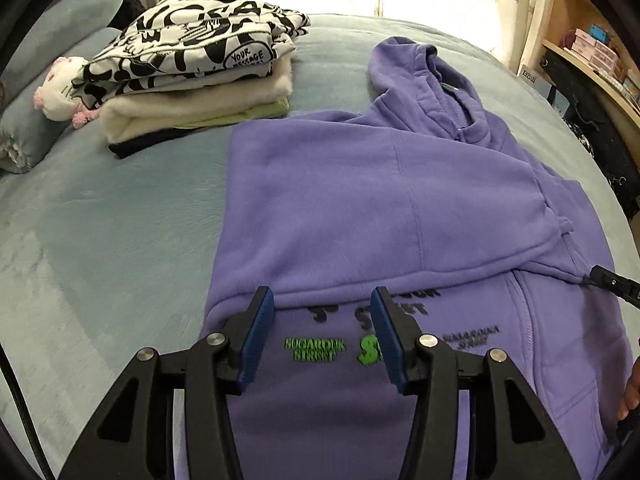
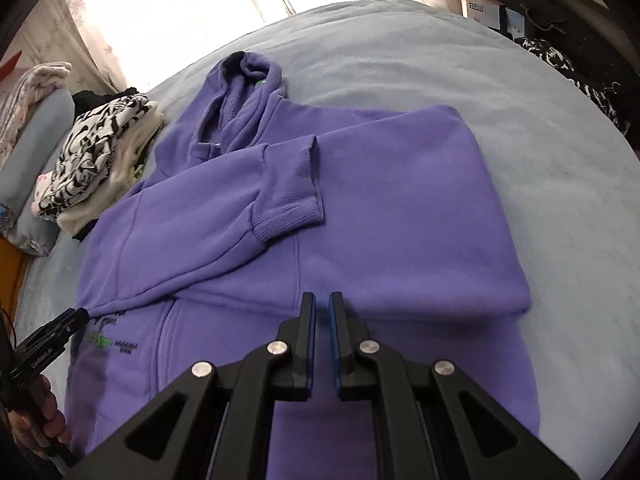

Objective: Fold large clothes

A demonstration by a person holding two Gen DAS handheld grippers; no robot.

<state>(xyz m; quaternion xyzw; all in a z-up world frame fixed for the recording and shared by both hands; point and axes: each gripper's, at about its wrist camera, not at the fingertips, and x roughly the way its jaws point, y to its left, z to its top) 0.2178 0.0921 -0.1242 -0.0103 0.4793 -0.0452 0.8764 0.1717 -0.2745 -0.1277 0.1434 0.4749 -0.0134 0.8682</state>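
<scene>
A purple hoodie (image 1: 360, 200) lies flat on the bed, both sleeves folded across its body and the hood (image 1: 420, 76) at the far end. Green and black lettering (image 1: 316, 350) shows near its hem. My left gripper (image 1: 322, 300) hovers open over that lettering with nothing between its blue pads. In the right wrist view the hoodie (image 2: 380, 220) shows a ribbed cuff (image 2: 292, 184) lying across the middle. My right gripper (image 2: 322, 304) is shut above the lower half with no cloth between its fingers. Its tip (image 1: 600, 278) also shows at the edge of the folded sleeve.
A stack of folded clothes (image 1: 192, 64) topped by a black-and-white print sits at the far left of the light blue bed (image 1: 100, 220), beside a plush toy (image 1: 60, 84) and pillows. Wooden shelves (image 1: 592, 52) stand on the right. A hand (image 2: 40, 420) holds the left gripper.
</scene>
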